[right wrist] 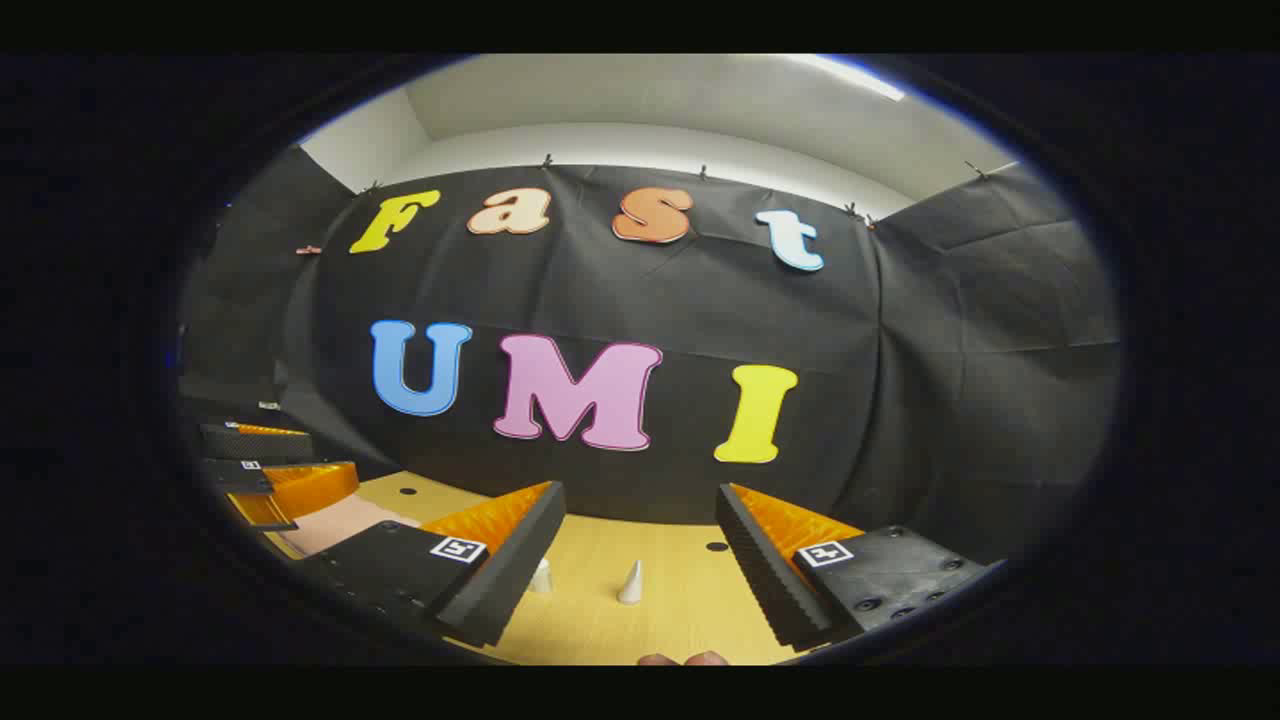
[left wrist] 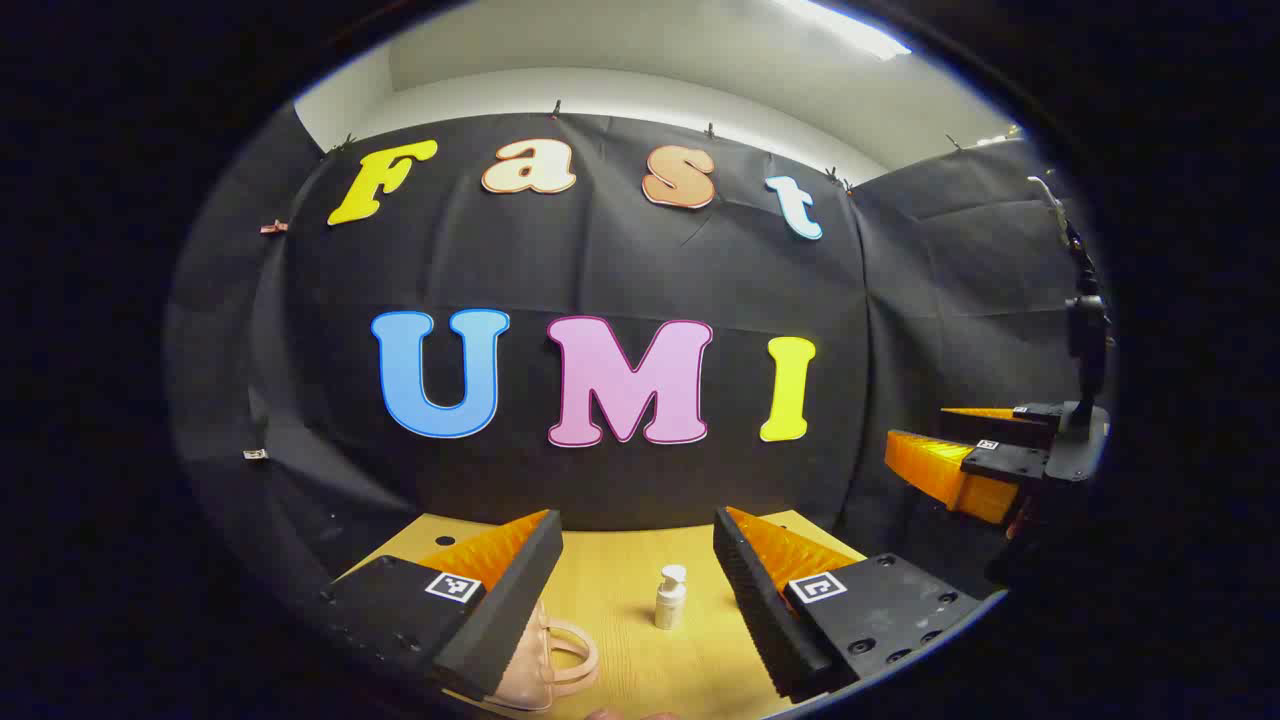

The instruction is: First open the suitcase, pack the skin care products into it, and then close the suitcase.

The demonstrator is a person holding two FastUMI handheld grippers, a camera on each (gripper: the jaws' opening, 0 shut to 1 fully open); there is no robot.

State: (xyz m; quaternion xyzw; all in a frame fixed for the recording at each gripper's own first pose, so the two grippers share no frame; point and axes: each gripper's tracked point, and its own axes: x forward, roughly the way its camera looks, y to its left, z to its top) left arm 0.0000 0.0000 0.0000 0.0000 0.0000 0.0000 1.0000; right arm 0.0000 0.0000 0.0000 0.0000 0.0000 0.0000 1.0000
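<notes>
left gripper (left wrist: 638, 590) fingers stand wide apart, holding nothing; the white pump bottle (left wrist: 670, 597) stands upright on the wooden table (left wrist: 620, 660) between them, farther out. the pink suitcase (left wrist: 545, 660) lies just beside the left finger. right gripper (right wrist: 640, 570) also gapes empty, with two small white tubes (right wrist: 630, 583) ahead. risk: a finger brushing the bottle would tip it.

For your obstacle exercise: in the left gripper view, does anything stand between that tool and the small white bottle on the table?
Nothing visible does. The left tool is open, and the white bottle stands upright on bare table straight ahead between its fingers. The pink suitcase lies off to one side, under one finger.
</notes>
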